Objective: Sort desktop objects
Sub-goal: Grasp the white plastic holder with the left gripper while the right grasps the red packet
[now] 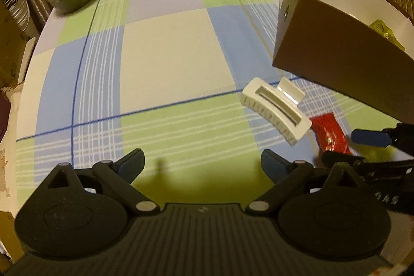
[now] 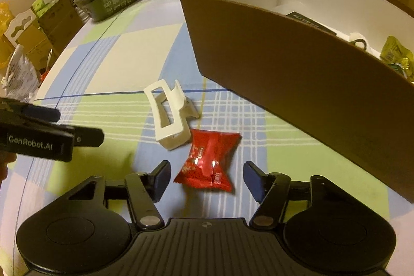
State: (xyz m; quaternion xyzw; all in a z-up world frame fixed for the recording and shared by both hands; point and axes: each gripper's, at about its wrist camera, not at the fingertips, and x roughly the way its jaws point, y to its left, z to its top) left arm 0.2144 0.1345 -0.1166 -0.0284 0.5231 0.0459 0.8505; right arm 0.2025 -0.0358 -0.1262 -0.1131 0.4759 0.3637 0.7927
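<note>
Between the parted blue pads of the right gripper (image 2: 207, 179), on the checked blue, green and cream tablecloth (image 2: 108, 69), lies a red foil snack packet (image 2: 207, 164), untouched by either pad. Just beyond it, touching its far edge, lies a white plastic claw hair clip (image 2: 169, 118). The left gripper (image 1: 203, 164) stands wide apart over bare cloth, holding nothing. Farther right stands a brown cardboard box (image 2: 297, 76), white inside, holding small items.
</note>
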